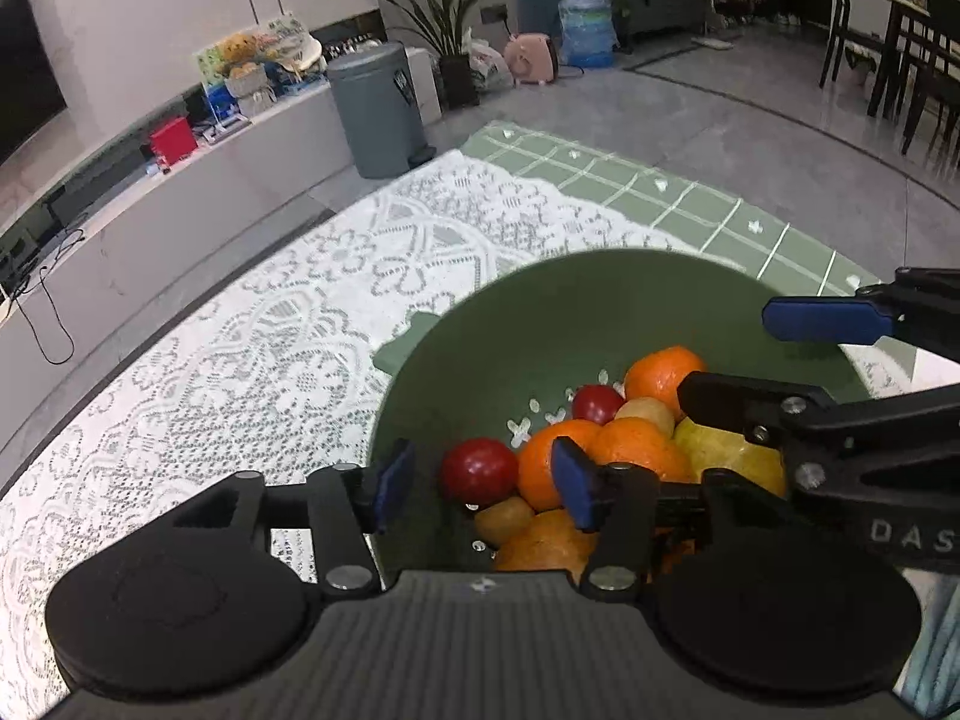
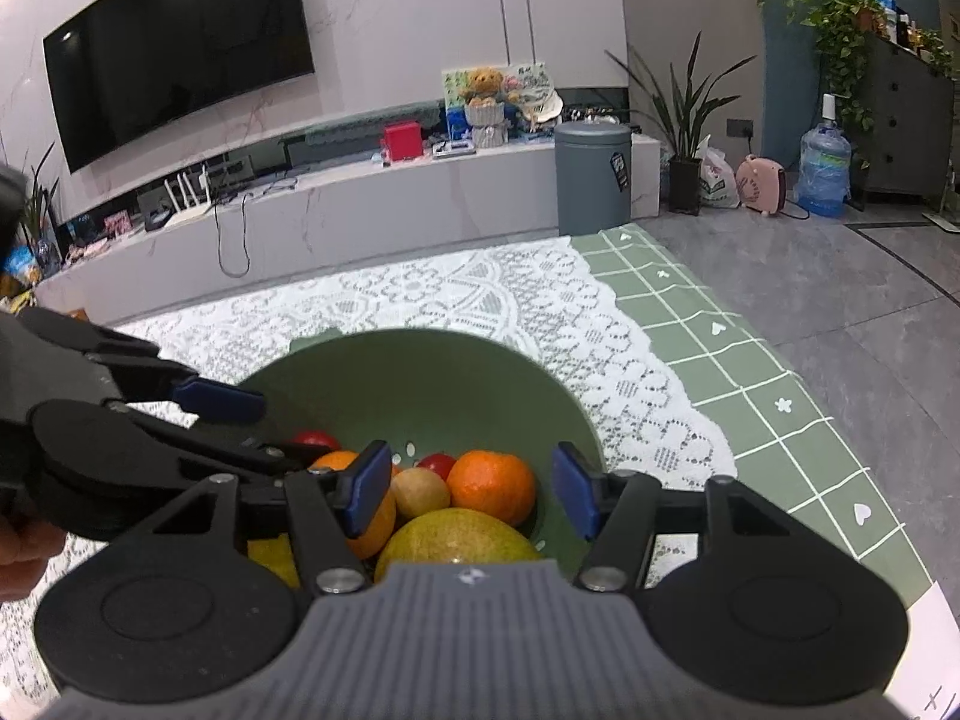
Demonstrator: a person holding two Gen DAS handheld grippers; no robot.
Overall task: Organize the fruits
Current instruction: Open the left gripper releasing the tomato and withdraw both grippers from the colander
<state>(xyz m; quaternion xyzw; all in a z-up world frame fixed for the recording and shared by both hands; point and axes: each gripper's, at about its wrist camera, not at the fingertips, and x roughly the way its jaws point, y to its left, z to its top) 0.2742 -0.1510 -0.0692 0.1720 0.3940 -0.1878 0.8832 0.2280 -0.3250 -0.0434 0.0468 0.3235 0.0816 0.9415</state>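
A green colander bowl (image 1: 540,300) (image 2: 432,372) stands on a white lace cloth and holds several fruits: oranges (image 1: 660,378) (image 2: 492,486), red tomatoes (image 1: 479,471) (image 2: 437,463), small yellow-brown fruits (image 1: 504,519) (image 2: 420,492) and a yellow-green mango (image 1: 729,456) (image 2: 462,540). My left gripper (image 1: 483,489) is open above the bowl's near side, with a tomato and an orange showing between its fingers. My right gripper (image 2: 471,495) is open above the fruit pile and also shows in the left wrist view (image 1: 798,360). Neither holds anything.
The lace cloth (image 1: 270,348) lies over a green checked tablecloth (image 1: 660,192) (image 2: 750,372). Beyond the table edge stand a grey bin (image 1: 378,108) (image 2: 593,177), a low TV bench (image 2: 360,204), a potted plant and a water jug (image 2: 825,171).
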